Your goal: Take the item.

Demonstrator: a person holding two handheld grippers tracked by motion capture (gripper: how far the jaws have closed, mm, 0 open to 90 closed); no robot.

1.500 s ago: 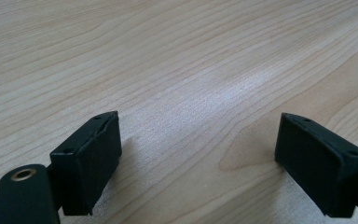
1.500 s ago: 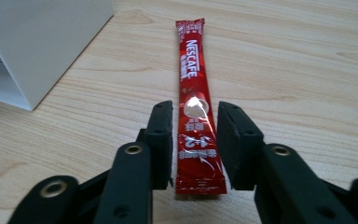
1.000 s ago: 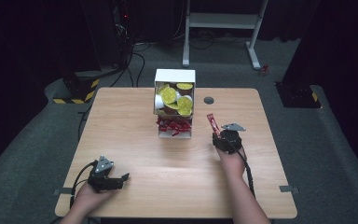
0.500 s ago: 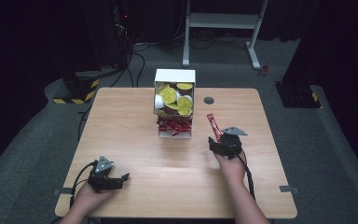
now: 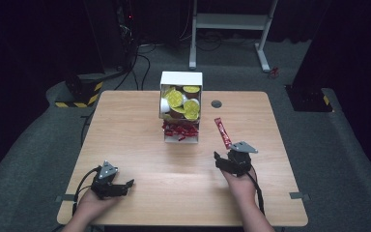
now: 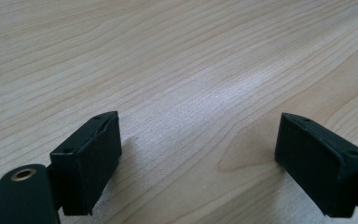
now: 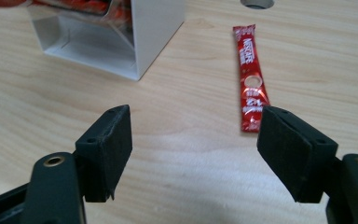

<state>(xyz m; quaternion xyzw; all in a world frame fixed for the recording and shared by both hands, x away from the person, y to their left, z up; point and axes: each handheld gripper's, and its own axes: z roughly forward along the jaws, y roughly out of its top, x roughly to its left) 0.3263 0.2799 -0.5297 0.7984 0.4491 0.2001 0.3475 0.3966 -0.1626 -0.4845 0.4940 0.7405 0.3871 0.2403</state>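
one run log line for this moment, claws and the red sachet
left claw: open, over bare table | right claw: open, empty | red sachet: flat on table, right of white box

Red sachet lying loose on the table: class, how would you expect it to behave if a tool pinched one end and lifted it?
The red sachet is a long, thin, flat packet, so it would probably sag or bend. It looks light for its size. Its glossy film may slip, and lying flat on the table it gives little edge to grip.

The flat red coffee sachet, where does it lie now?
The flat red coffee sachet lies on the wooden table, right of the white box, just ahead of the right tongs.
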